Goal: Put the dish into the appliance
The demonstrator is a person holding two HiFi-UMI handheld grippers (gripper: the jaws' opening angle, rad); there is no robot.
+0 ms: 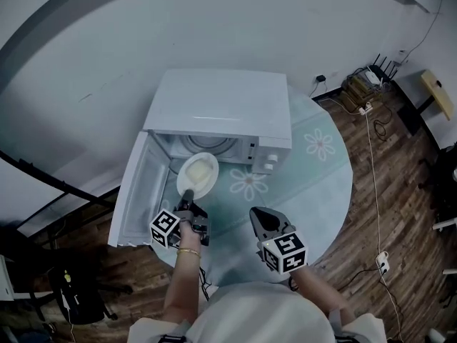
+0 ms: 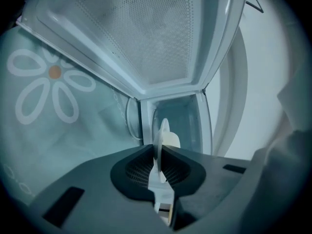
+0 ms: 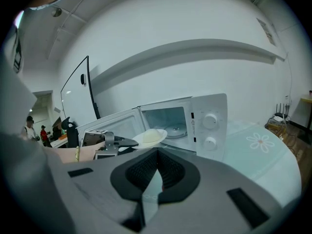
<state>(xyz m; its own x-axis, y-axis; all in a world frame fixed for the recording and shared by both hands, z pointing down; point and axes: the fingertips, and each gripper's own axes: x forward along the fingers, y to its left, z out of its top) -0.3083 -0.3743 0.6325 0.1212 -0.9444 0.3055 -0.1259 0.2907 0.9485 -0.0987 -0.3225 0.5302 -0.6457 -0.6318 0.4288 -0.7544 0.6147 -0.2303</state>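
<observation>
Head view: the left hand-held gripper [image 1: 187, 194] is clamped on the dish [image 1: 198, 174] rim at the microwave [image 1: 221, 106] mouth, frame centre.

Left gripper view: advance level, clearing the open door [image 2: 141, 28].

Right gripper view: the right hand-held gripper [image 3: 156, 156] has its jaws together and empty; hold it aside.

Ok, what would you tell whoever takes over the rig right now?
Left gripper: shut on the rim of the white round plate carrying pale food.
Right gripper: shut, empty, above the teal flowered table.
White microwave: door open, plate at its mouth.
Done: door open, plate gripped.
Left: set it on the turntable, release, withdraw.
</observation>
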